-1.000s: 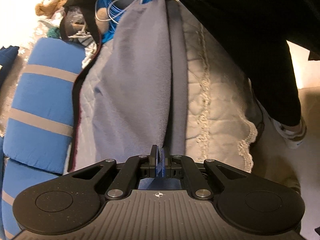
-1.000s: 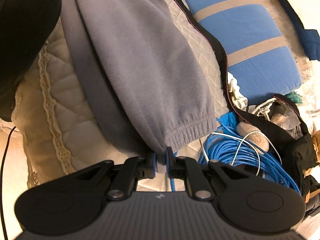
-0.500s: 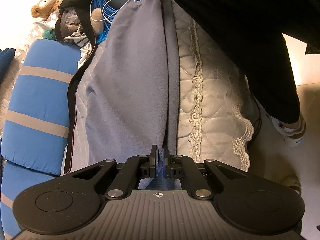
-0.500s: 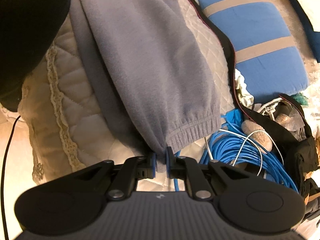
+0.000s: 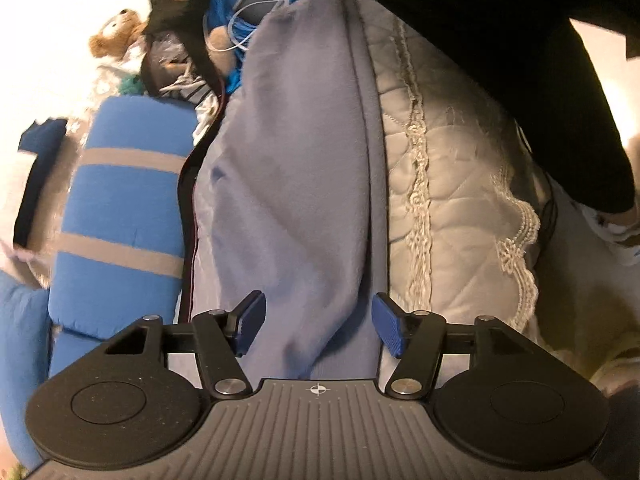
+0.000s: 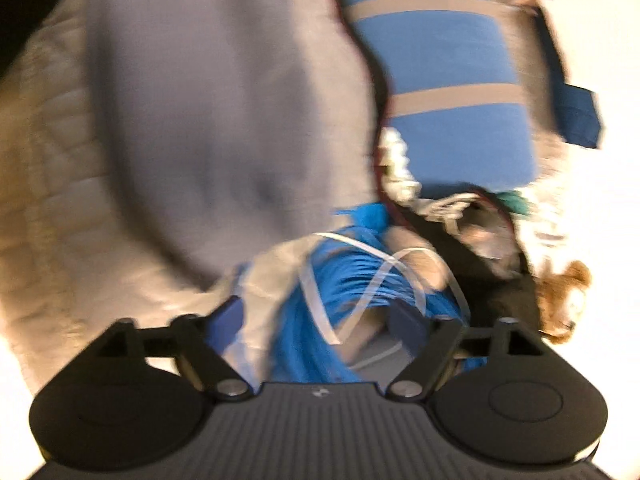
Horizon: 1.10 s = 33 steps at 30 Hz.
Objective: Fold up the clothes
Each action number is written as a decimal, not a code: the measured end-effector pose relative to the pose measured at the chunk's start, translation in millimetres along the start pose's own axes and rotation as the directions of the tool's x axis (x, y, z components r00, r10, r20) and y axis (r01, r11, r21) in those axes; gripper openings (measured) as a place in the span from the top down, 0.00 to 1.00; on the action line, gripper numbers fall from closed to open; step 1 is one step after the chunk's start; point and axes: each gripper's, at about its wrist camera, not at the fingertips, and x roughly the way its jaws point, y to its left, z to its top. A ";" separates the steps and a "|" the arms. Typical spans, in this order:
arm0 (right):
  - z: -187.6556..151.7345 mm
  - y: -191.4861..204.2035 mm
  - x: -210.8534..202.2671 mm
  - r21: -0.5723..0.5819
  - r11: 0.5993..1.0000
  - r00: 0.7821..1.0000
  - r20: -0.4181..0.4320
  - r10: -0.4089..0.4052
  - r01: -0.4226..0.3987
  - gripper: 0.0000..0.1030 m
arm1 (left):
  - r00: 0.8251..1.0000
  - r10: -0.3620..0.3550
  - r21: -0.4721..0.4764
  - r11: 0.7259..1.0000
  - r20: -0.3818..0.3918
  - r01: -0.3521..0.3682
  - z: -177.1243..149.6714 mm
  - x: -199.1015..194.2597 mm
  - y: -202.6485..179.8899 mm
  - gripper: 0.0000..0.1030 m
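Grey fleece trousers (image 5: 296, 168), folded lengthwise, lie stretched along the cream quilted bedspread (image 5: 452, 200), between its lace trim and a blue padded cushion with beige stripes (image 5: 120, 208). The left gripper (image 5: 318, 326) has its jaws opening; fleece sits between the pads untouched. The right gripper (image 6: 316, 322) is likewise opening, jaws wide, with only a coil of blue cable (image 6: 340, 292) ahead of it; the view is blurred. The step in hand appears to be releasing the laid-out garment. Good practice: let the pads clear the cloth fully before withdrawing, so the fold is not dragged, and keep the right jaws clear of the cable.
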 end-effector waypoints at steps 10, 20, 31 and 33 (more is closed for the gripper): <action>48.2 -56.0 25.7 0.156 0.987 0.999 0.018 -0.034 0.030 0.00 | 0.995 0.103 -0.109 0.989 -0.004 -0.103 -27.3 -3.8 3.3 0.36; 145.0 -106.5 12.8 0.469 0.823 0.939 0.275 0.208 -0.320 0.00 | 0.989 0.139 -0.386 0.916 0.052 -0.108 -40.7 -25.1 45.3 0.10; 256.7 -41.6 -80.7 0.447 0.680 0.793 0.495 0.354 -0.582 0.00 | 0.979 0.174 -0.410 0.890 -0.102 -0.201 -64.0 -21.0 49.4 0.10; 271.7 -20.5 -94.7 0.424 0.679 0.775 0.519 0.361 -0.600 0.00 | 0.972 0.188 -0.371 0.900 -0.140 -0.228 -66.7 -17.0 46.8 0.10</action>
